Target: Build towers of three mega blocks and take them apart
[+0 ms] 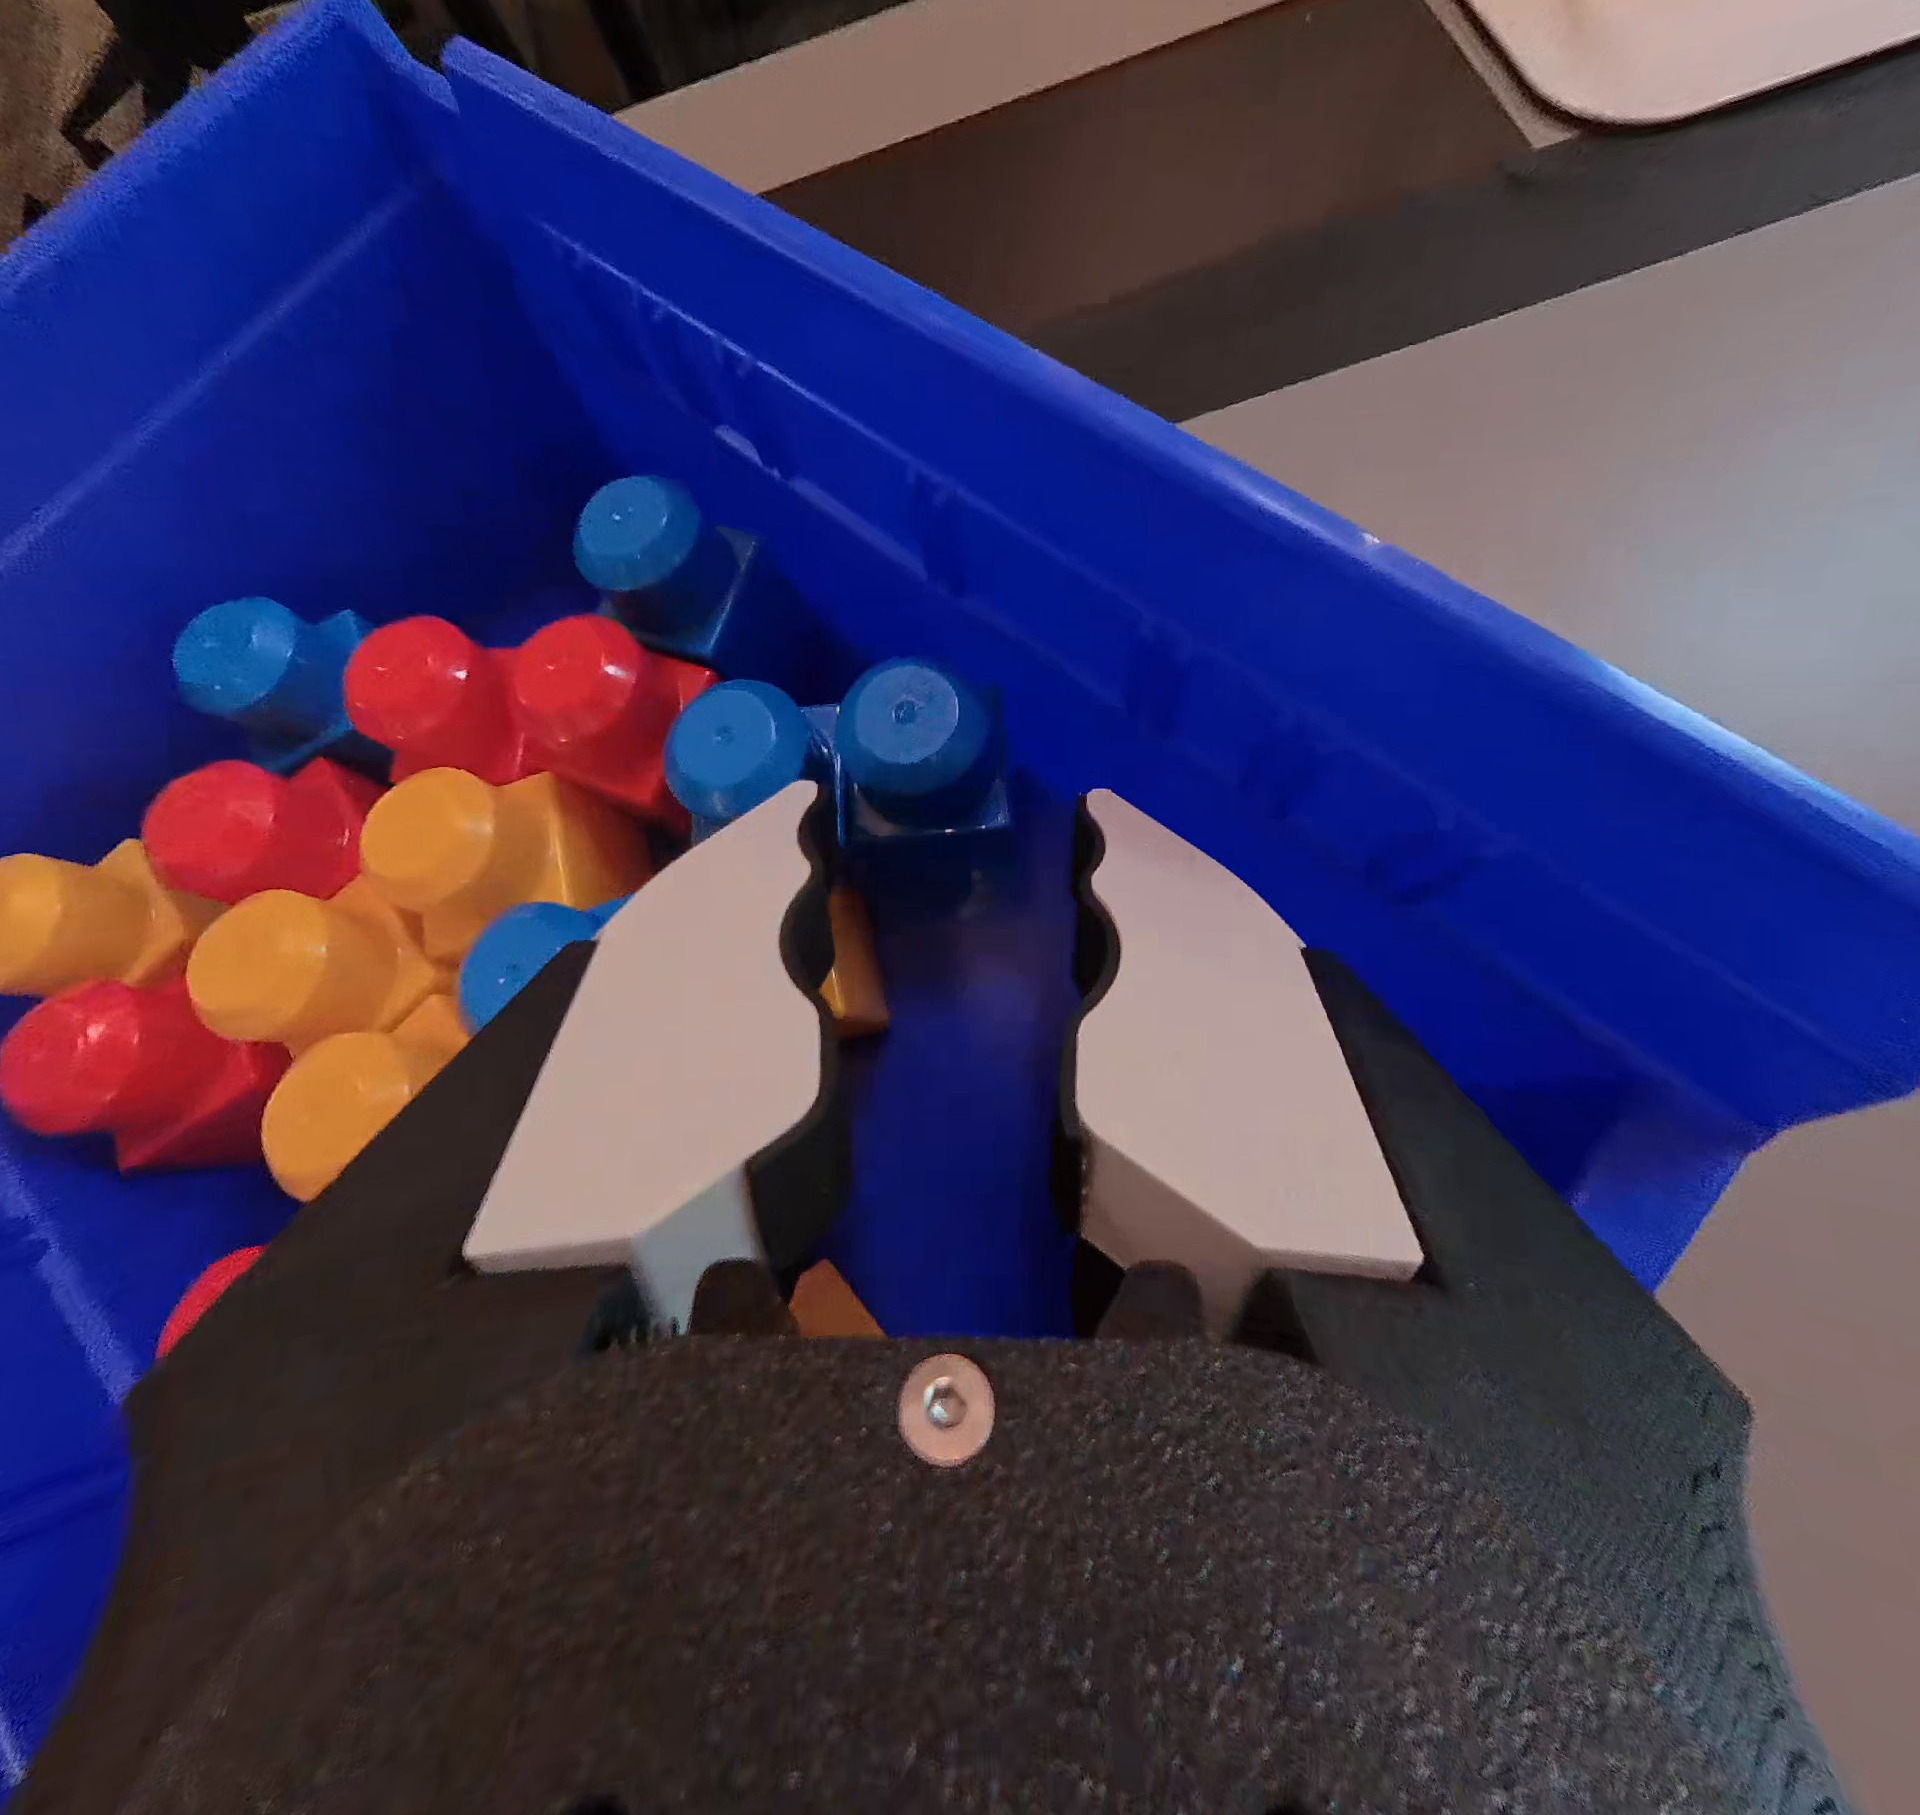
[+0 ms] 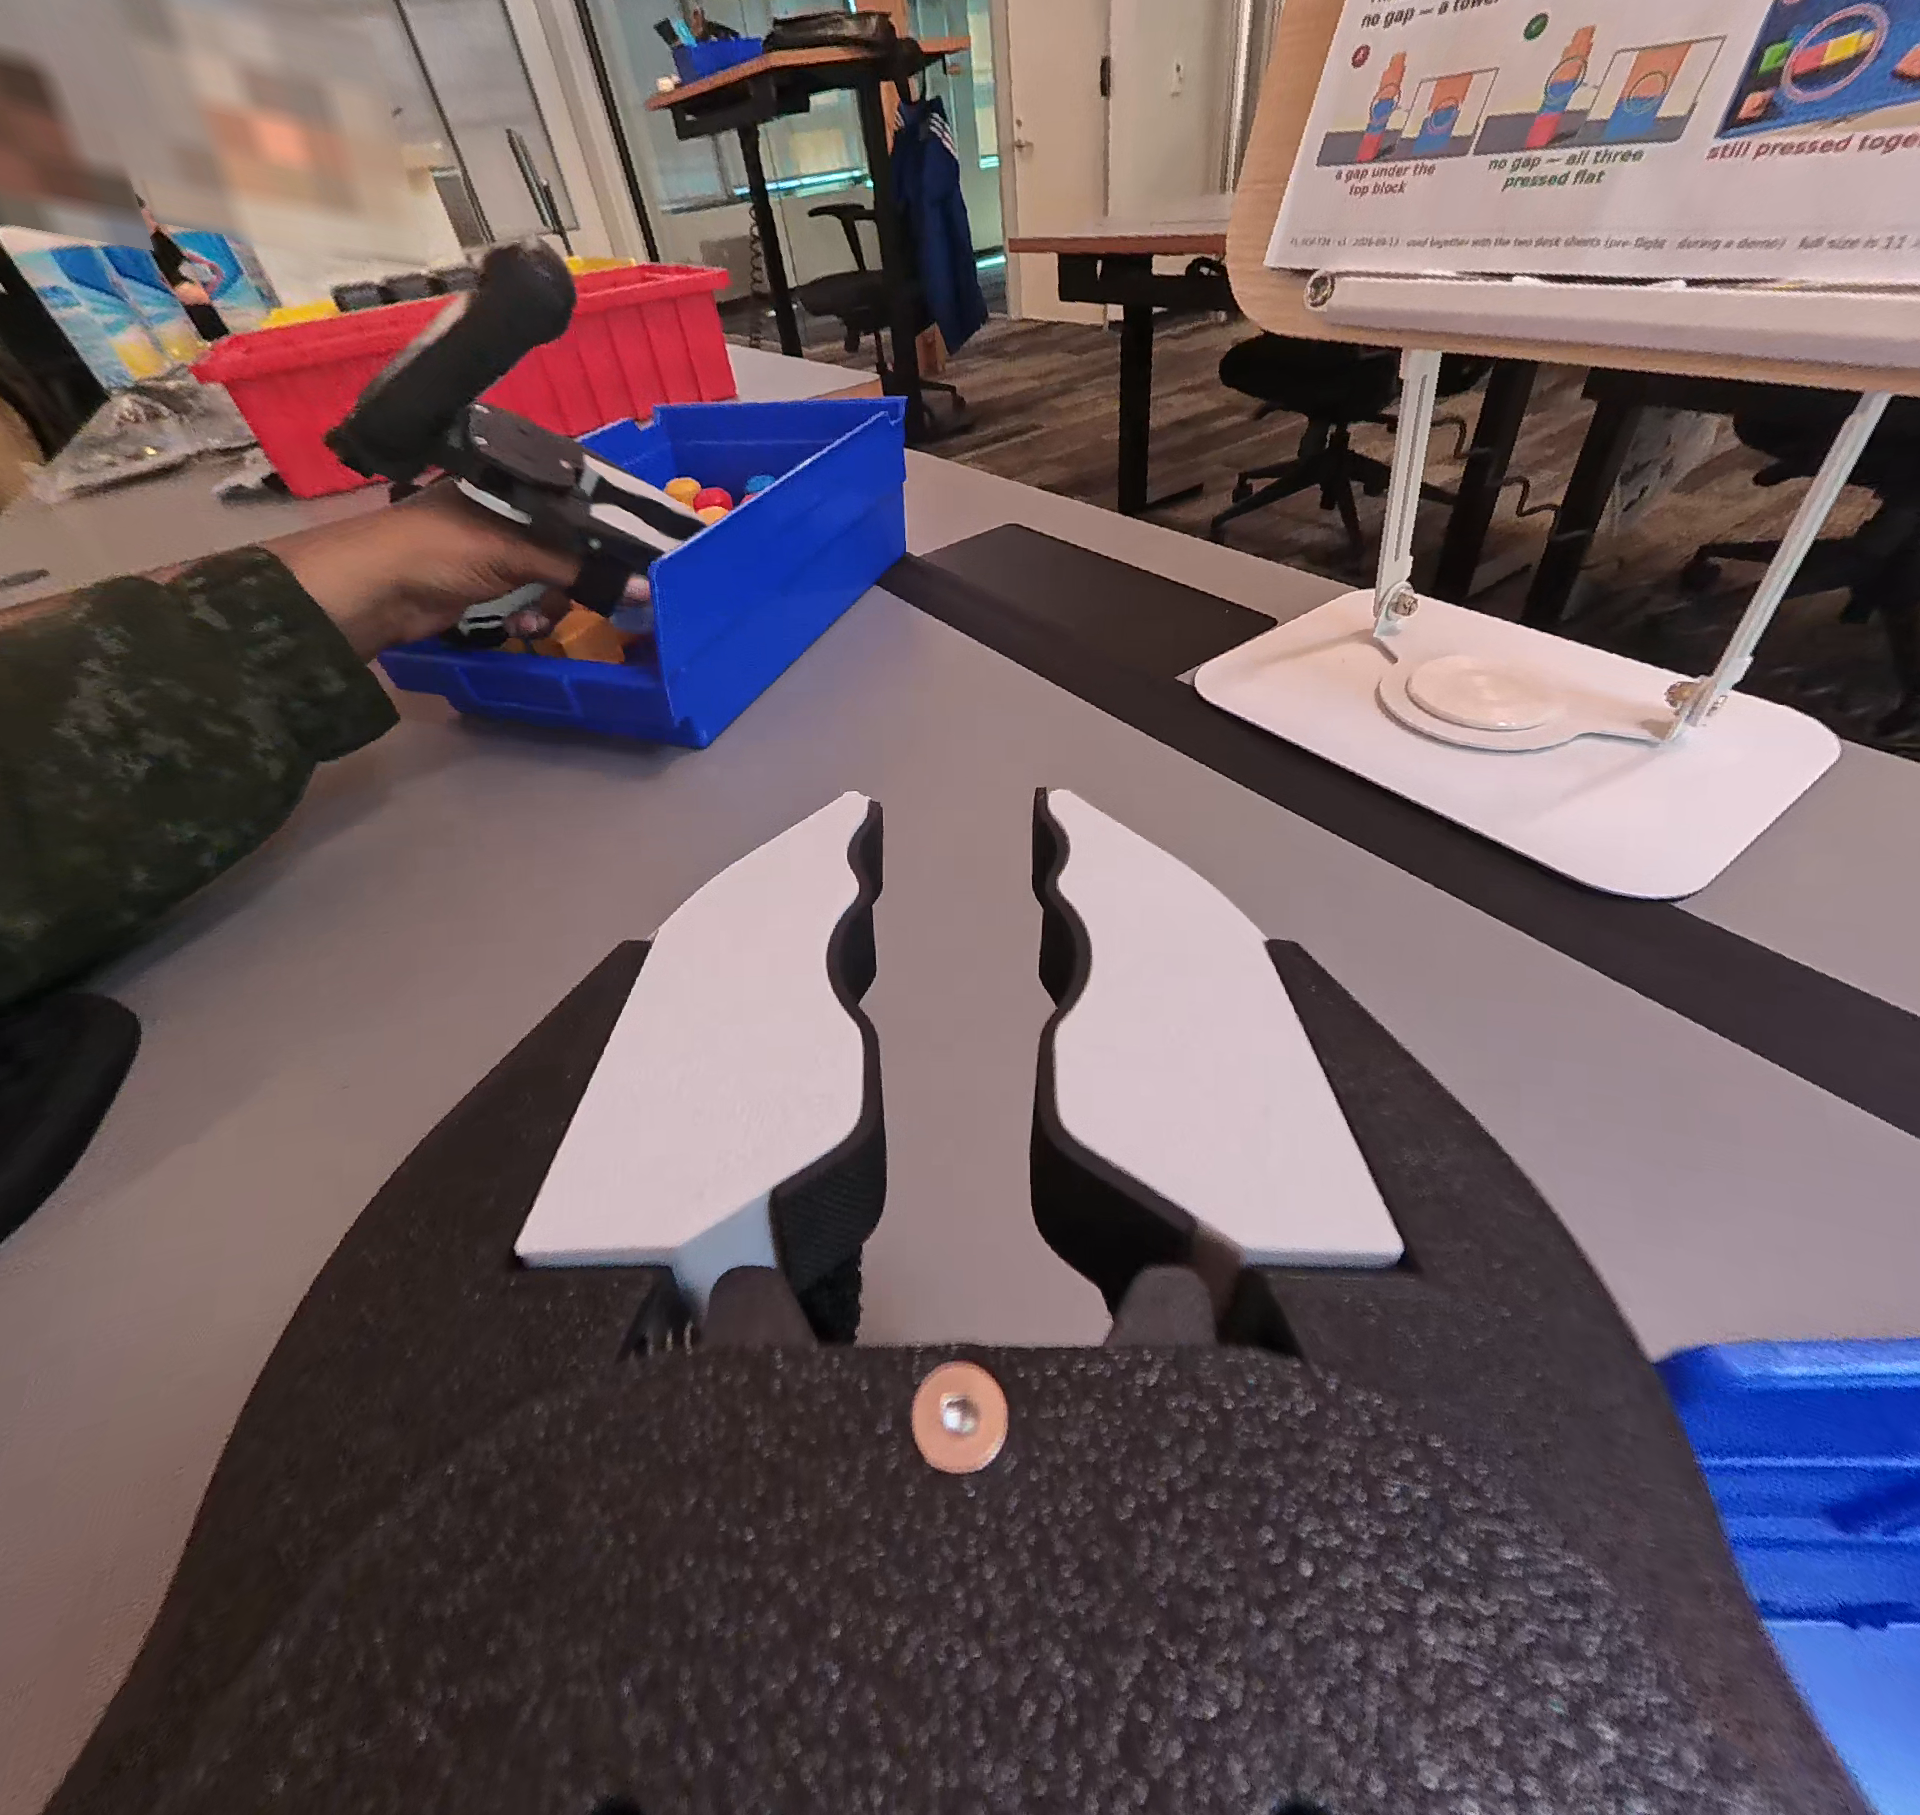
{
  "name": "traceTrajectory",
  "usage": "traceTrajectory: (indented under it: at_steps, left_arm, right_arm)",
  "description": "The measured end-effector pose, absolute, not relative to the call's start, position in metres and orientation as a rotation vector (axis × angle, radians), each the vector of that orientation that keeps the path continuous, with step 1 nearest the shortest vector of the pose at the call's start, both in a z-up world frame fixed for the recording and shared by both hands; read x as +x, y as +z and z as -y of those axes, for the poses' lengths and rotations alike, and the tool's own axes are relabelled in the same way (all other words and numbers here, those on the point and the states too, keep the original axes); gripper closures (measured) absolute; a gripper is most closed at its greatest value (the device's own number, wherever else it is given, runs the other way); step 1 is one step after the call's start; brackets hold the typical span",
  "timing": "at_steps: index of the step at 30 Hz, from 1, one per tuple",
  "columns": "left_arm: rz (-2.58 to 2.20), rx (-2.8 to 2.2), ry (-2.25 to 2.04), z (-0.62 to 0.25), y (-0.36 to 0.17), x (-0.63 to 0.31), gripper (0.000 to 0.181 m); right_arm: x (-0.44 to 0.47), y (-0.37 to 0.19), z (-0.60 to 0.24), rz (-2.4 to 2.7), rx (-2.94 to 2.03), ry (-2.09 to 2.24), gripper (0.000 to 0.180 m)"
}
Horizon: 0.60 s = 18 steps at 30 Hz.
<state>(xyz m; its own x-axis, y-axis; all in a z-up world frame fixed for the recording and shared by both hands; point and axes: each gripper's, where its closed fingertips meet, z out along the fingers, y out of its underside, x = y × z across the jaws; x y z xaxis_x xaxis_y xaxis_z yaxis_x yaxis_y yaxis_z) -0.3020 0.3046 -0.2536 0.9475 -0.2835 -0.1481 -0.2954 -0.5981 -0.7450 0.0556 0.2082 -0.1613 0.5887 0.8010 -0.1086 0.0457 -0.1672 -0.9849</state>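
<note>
Blue block (image 1: 920, 757) lined up between parted left claw (image 1: 948, 809) fingers for pickup from bin (image 1: 1039, 518); right claw (image 2: 956, 809) parted, empty, waiting over worktop (image 2: 623, 830).

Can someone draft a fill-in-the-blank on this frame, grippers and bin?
1. The left gripper reaches into the ____ bin of blocks.
2. The block at its fingertips is ____.
3. The right gripper holds ____.
4. Its jaws are ____.

Missing words: blue; blue; nothing; open
</note>
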Motion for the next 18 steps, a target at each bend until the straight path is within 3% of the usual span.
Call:
traceTrajectory:
  at_steps: [11, 13, 18]
  left_arm:
    - [-0.407, -2.253, 0.241, -0.315, -0.250, -0.310, 0.147]
    - [-0.394, -2.167, 0.254, -0.308, -0.217, -0.312, 0.147]
    - [-0.426, -1.757, -0.161, -0.260, -0.074, -0.249, 0.147]
  right_arm:
    - [0.054, -0.173, -0.200, 0.824, -1.666, 0.785, 0.151]
    - [0.056, -0.181, -0.197, 0.881, -1.719, 0.778, 0.149]
    - [0.070, -0.214, -0.169, 1.169, -1.897, 0.731, 0.121]
